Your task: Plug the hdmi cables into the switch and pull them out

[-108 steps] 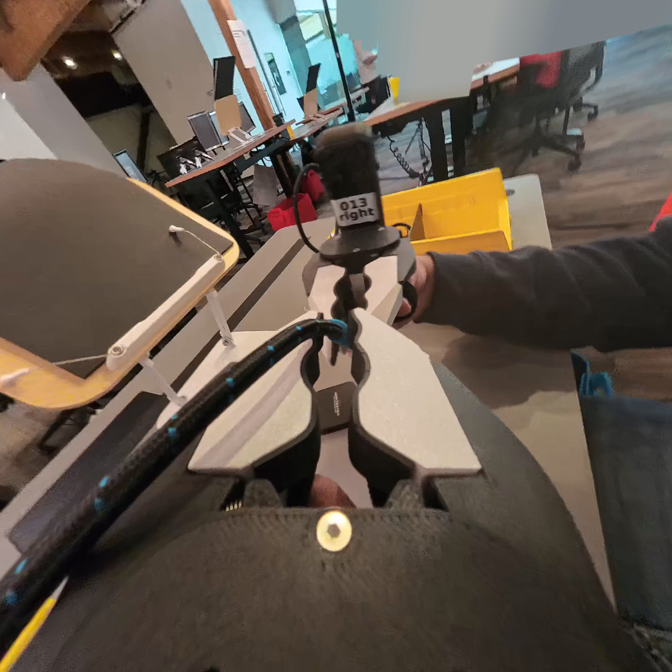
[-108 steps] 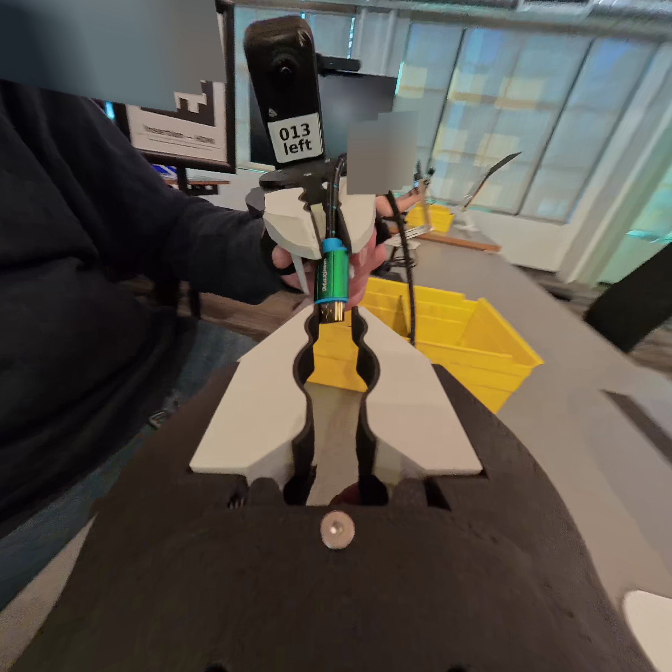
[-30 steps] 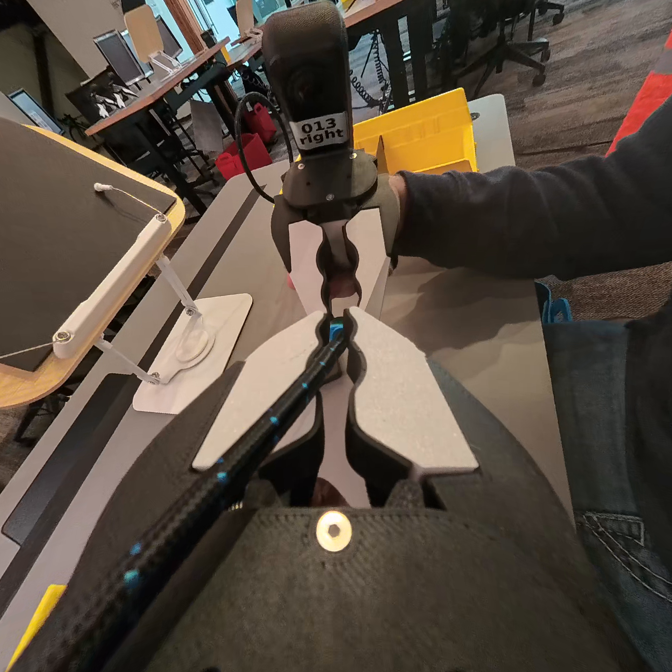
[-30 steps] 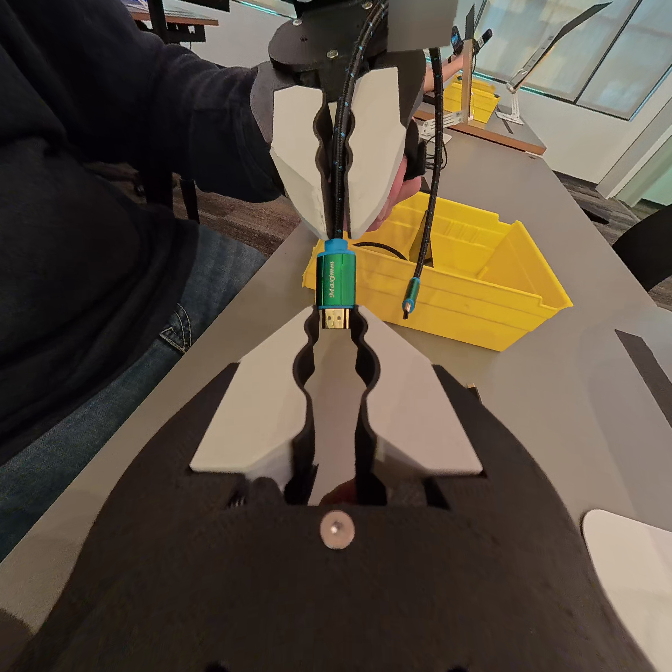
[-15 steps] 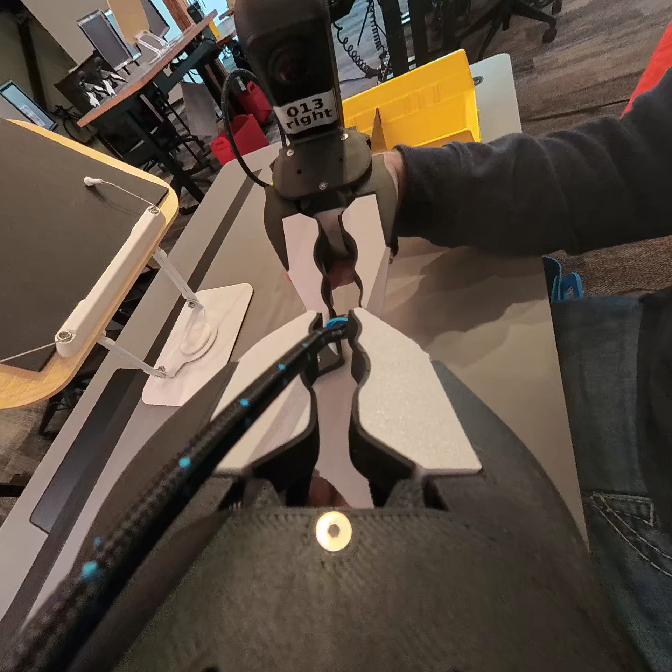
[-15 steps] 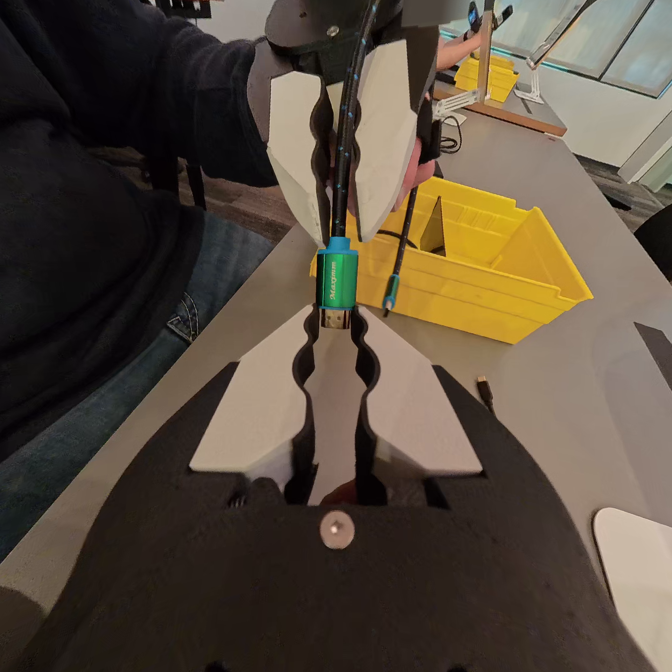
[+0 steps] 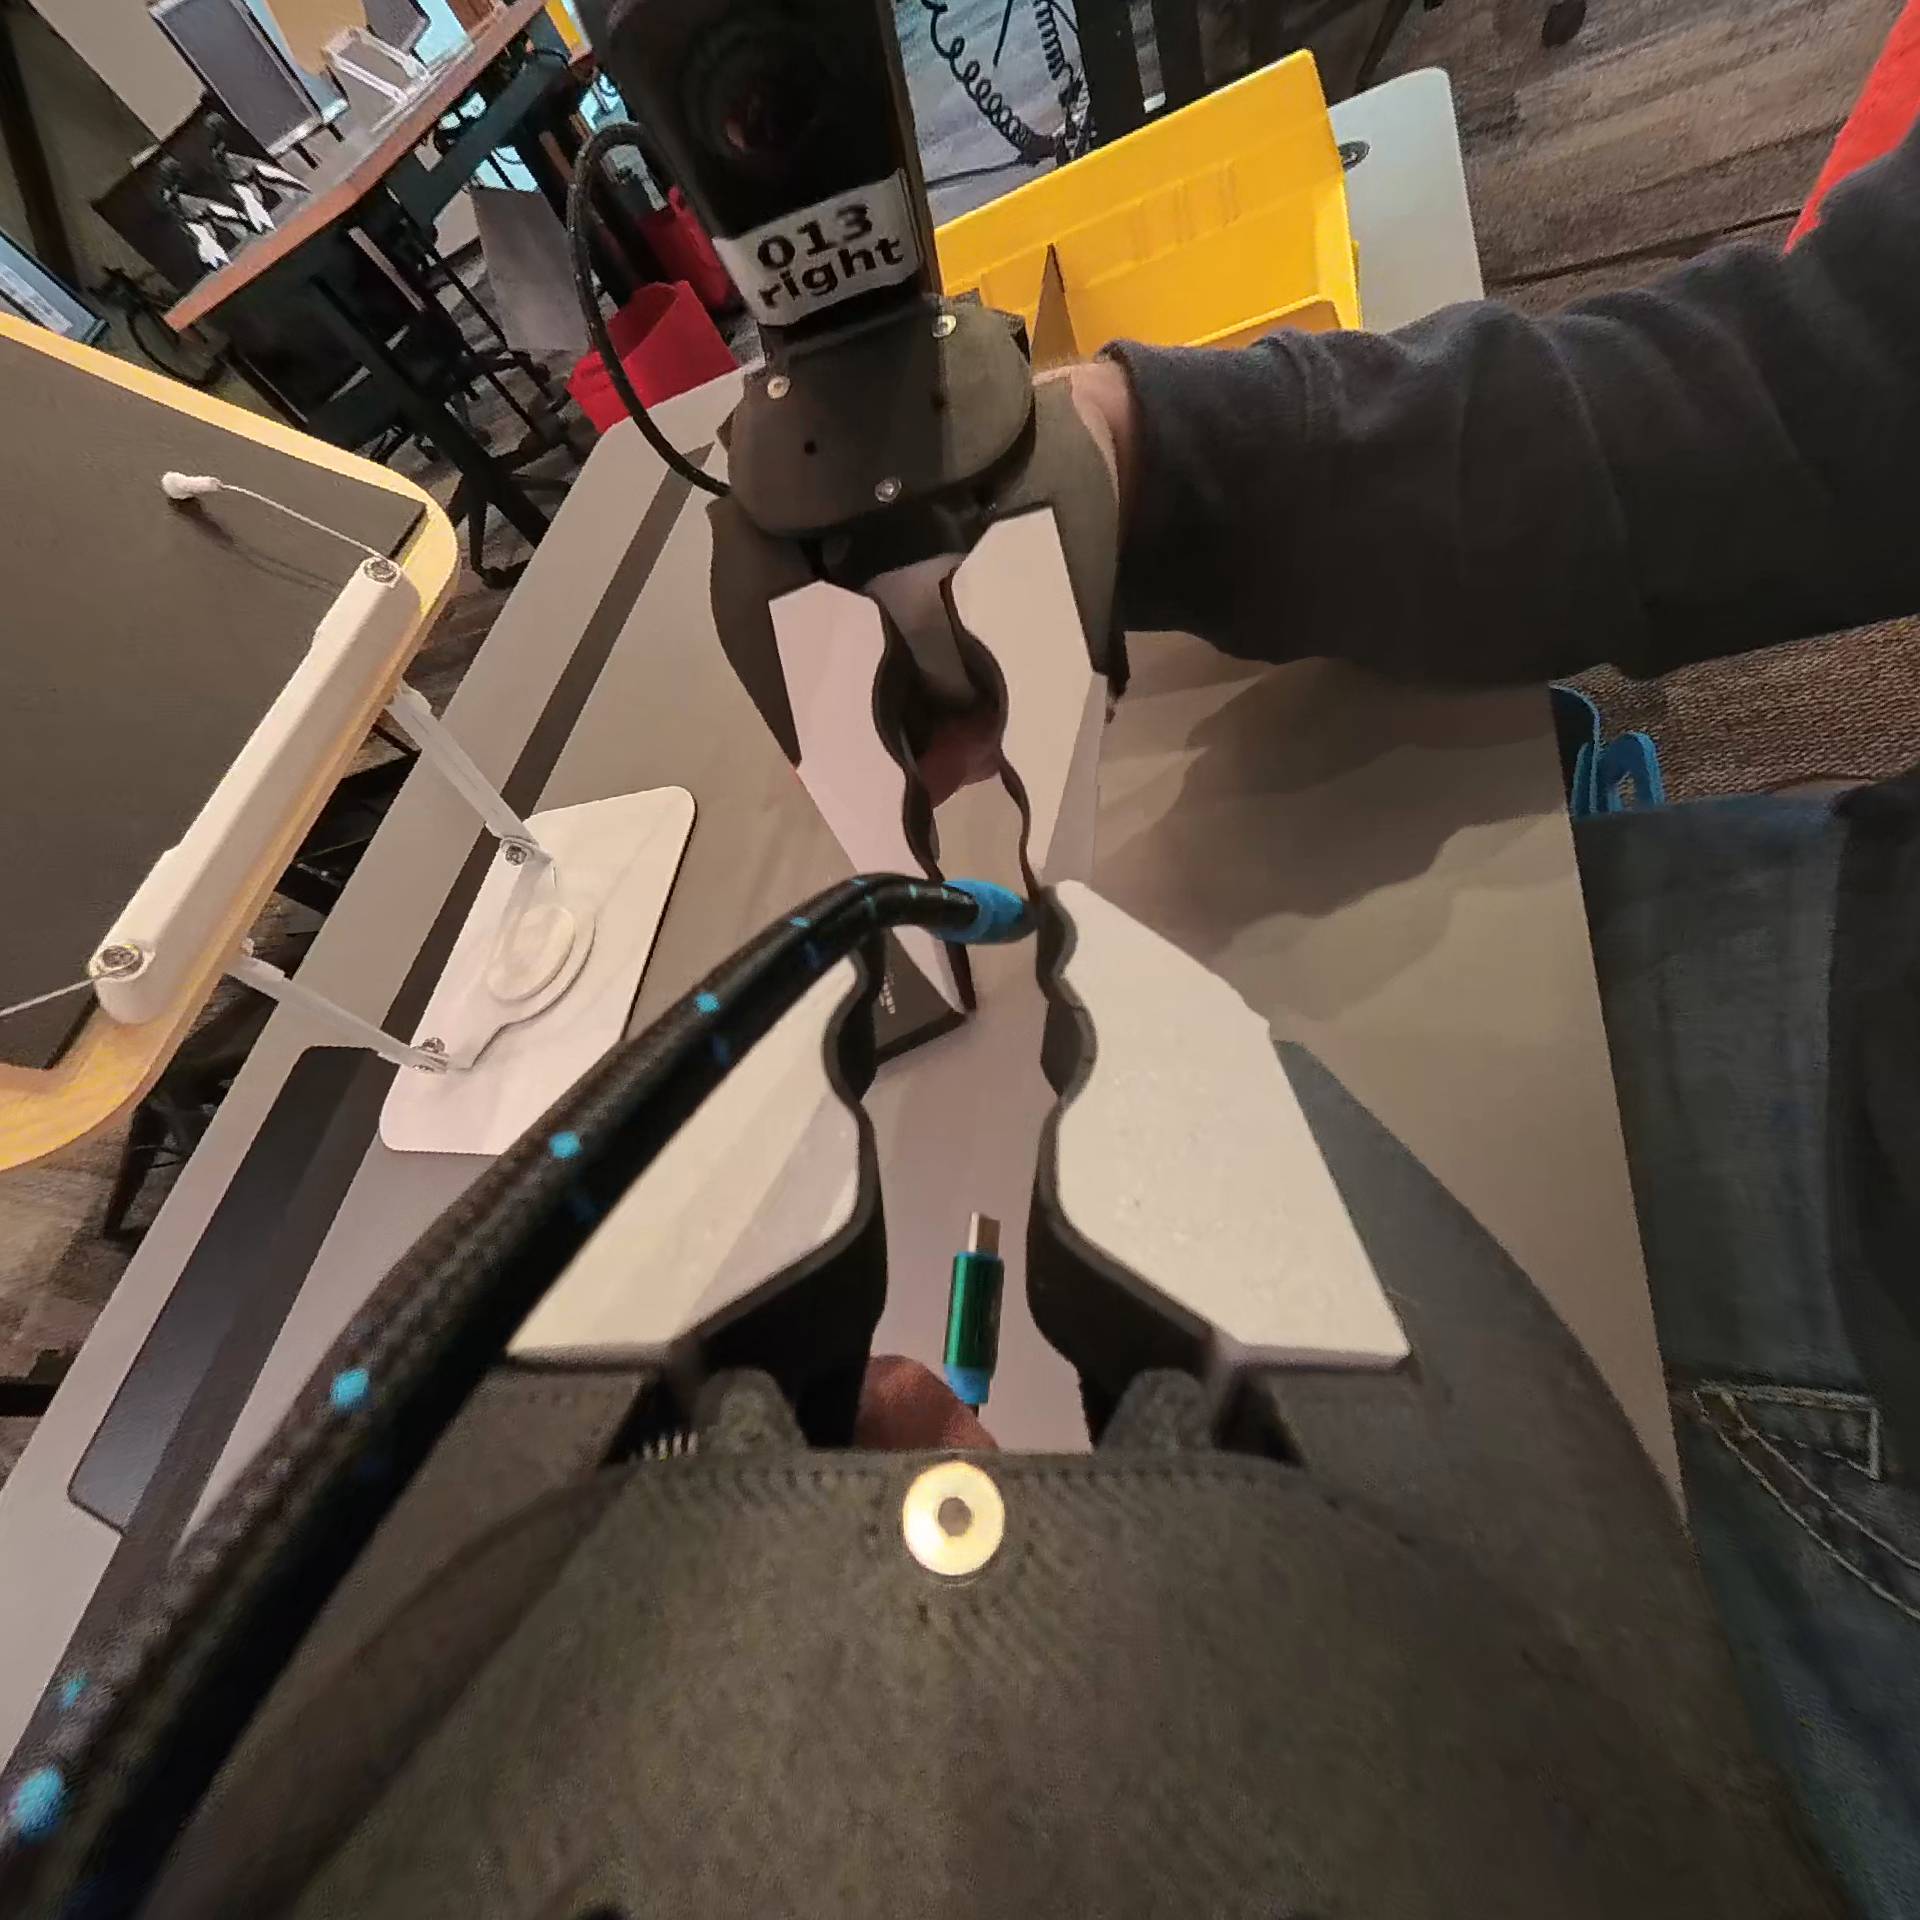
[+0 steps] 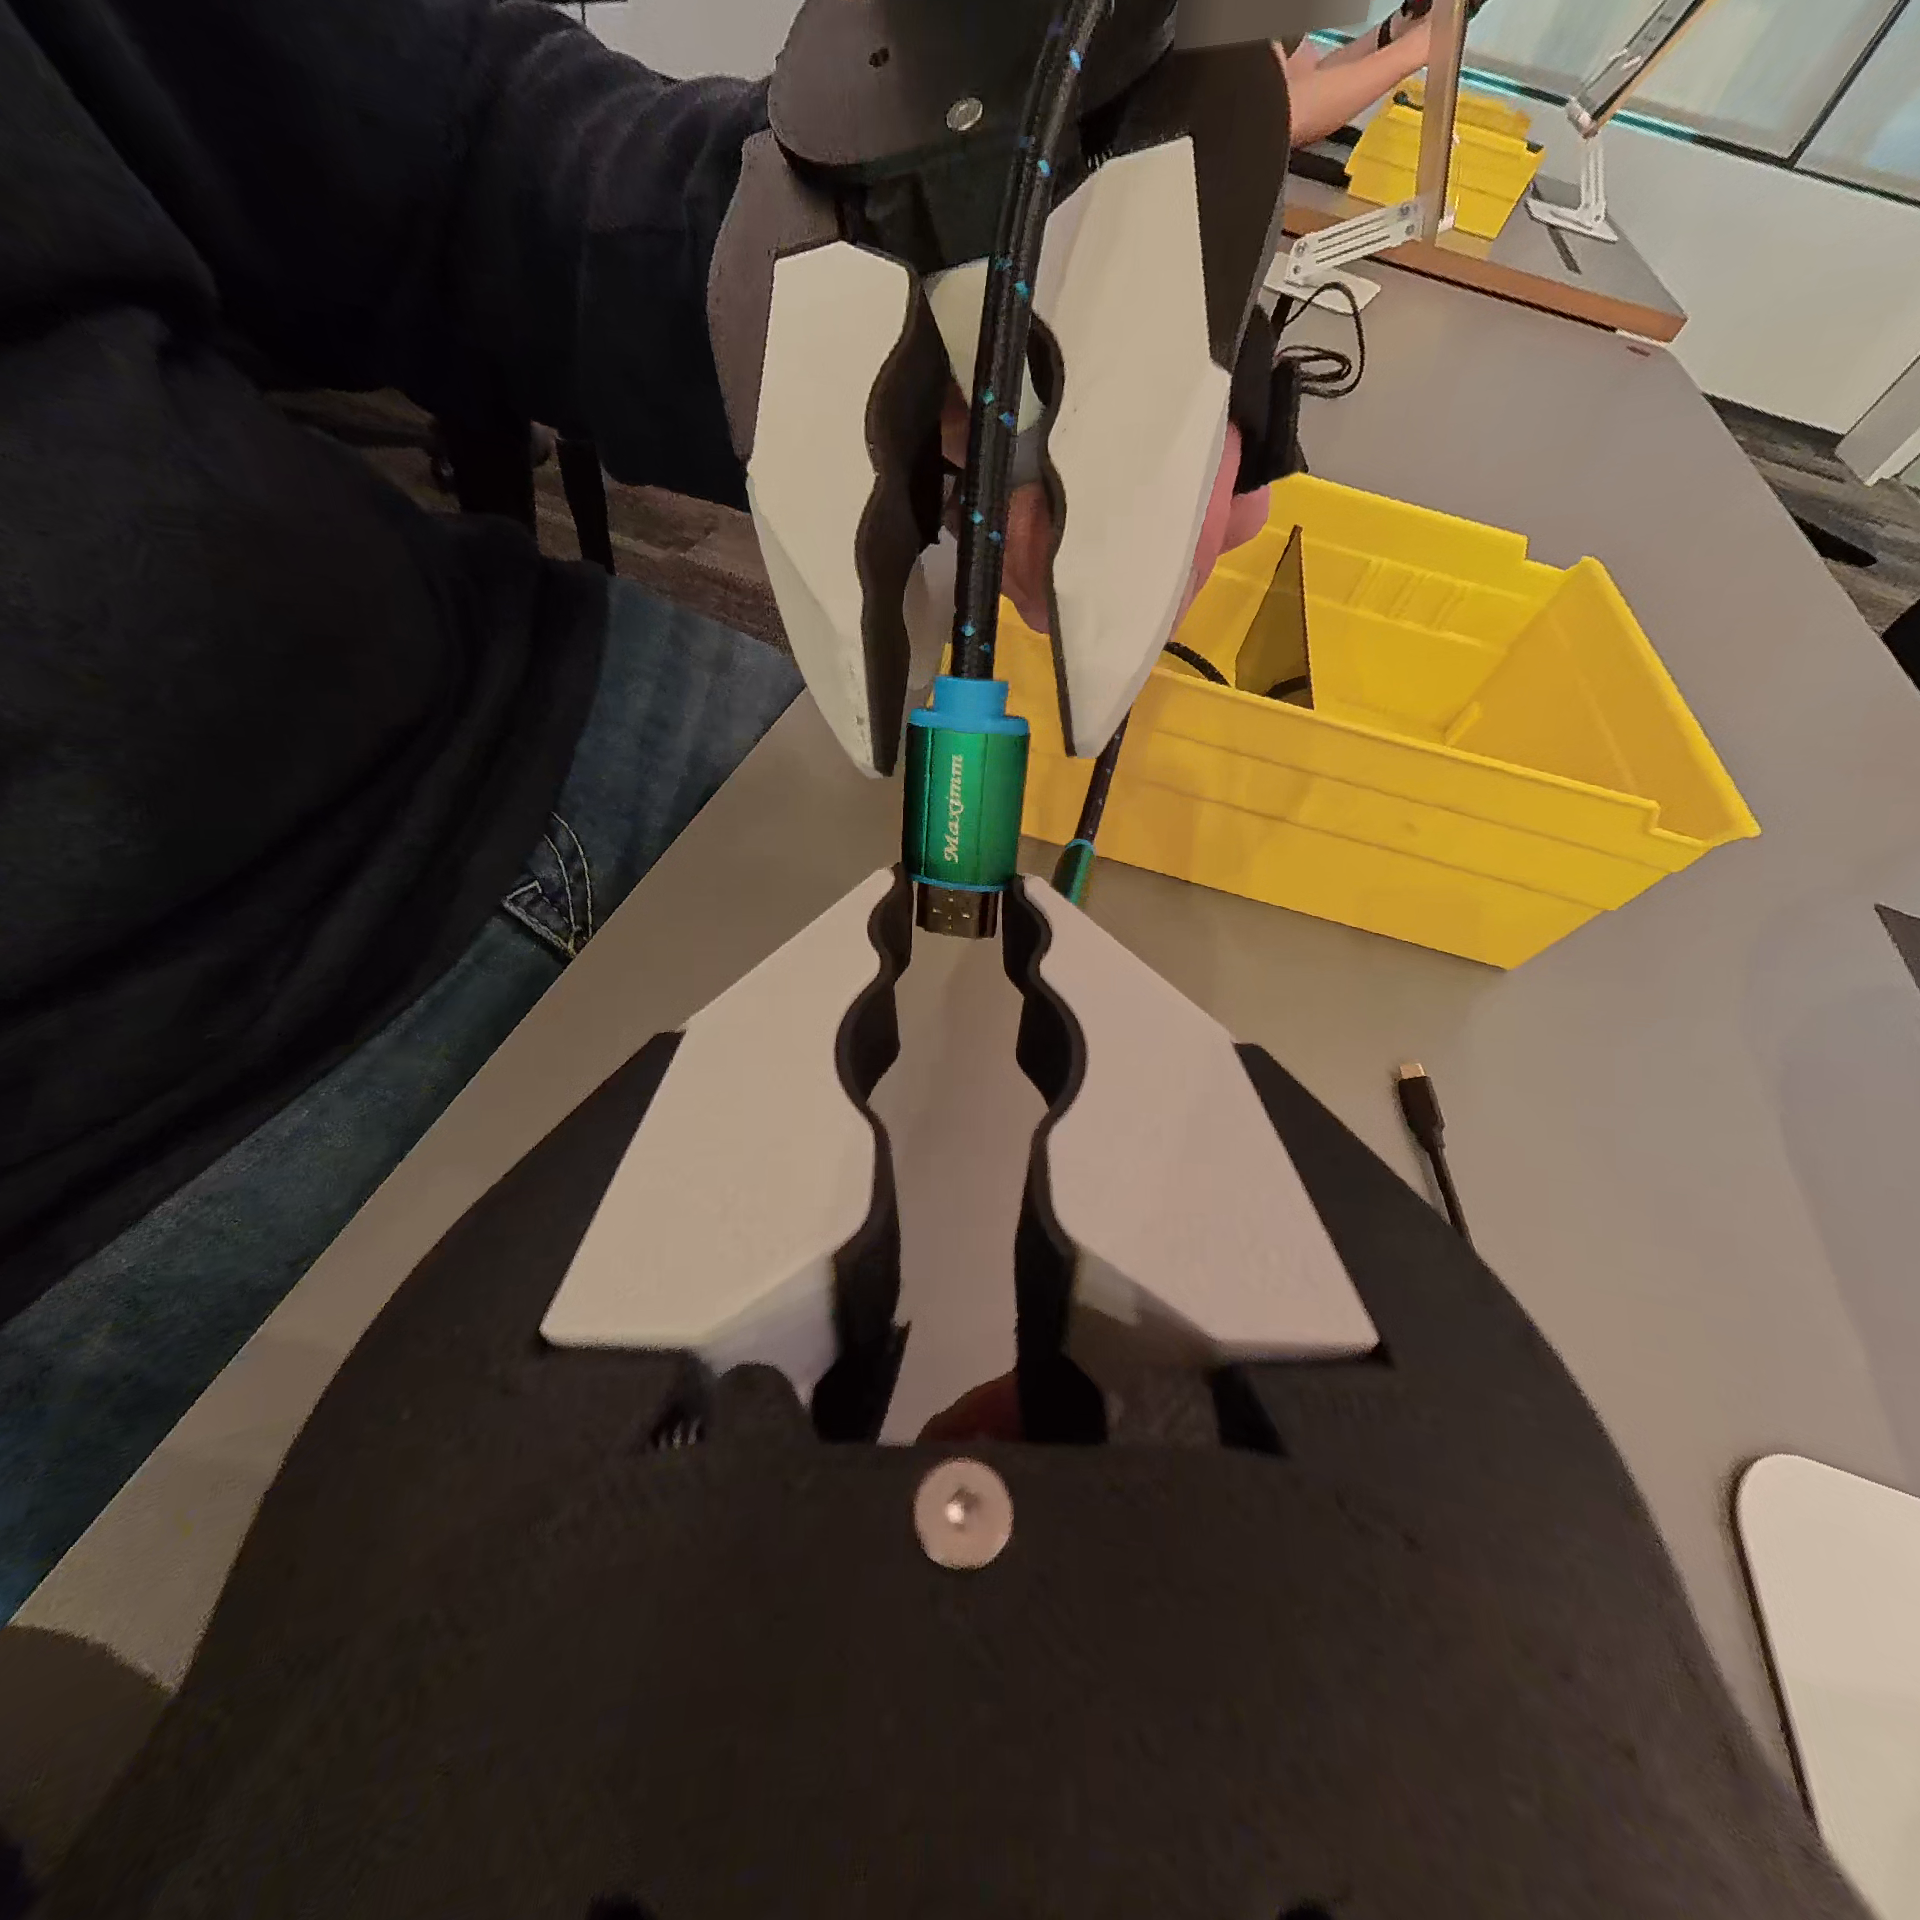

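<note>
- Progress: nothing is plugged in yet. The plug [image 8: 961,805] hangs in the air between the two grippers, well above the table [image 7: 1351,831]. All insertions and all pull-outs appear to remain.
- Switch: a small black box [image 7: 920,1013] lies on the table below the fingertips and is probably the switch; no lead enters it.
- Left gripper [image 8: 982,758]: jaws spread. The cable [image 7: 623,1091] runs loosely down the gap and drapes over one finger, and the plug's blue collar sits at the tips.
- Right gripper [image 8: 958,894]: jaws apart, flanking the plug's metal tip with a thin gap on each side. No clamping shows (a hand-over seems to be in progress).
- Second plug [image 7: 971,1309]: smaller, green with a blue collar. It shows low between the left fingers, unconnected.
- Materials: the plug is a glossy green metal sleeve with a gold-coloured rectangular tip. The cable is a thick black braid flecked with blue, and it looks stiff. The fingers are white wedges with wavy black inner pads.
- Surroundings: a yellow plastic bin [image 8: 1455,831] stands behind, on the matte grey table.
</note>
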A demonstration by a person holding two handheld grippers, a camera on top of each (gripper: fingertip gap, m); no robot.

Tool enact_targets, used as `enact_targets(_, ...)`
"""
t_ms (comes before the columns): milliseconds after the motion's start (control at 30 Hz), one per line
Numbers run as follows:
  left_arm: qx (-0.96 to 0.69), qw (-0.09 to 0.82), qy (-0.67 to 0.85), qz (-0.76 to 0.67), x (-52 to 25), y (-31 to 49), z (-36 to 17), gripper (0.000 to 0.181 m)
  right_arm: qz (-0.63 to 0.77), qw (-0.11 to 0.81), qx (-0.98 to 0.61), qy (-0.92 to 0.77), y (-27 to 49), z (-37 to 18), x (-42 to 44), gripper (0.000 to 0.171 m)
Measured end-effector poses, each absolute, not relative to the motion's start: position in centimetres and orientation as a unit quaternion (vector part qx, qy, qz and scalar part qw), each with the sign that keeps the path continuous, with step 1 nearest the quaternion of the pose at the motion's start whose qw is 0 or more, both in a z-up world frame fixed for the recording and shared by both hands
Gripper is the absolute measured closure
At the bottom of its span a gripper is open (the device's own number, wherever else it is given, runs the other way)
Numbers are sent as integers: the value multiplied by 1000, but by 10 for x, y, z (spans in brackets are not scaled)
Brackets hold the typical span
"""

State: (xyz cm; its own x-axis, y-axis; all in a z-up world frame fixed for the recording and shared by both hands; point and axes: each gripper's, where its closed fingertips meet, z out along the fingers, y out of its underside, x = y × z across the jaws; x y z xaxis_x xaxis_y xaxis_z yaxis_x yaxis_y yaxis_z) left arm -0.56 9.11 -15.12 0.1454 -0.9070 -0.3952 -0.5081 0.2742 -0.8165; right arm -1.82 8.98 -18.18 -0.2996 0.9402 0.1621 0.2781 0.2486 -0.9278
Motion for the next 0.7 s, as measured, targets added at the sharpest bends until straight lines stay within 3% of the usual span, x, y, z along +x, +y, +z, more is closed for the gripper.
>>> enact_targets(433, -571, 490, 624, -212, -1, 89, -159, 161, 415, 386, -444, -694, 88, -186, -19, 158)
enact_targets(700, -568, 540, 565, -259, -5, 97, -132, 161, 483, 435, -422, -632, 95, -153, -19, 157)
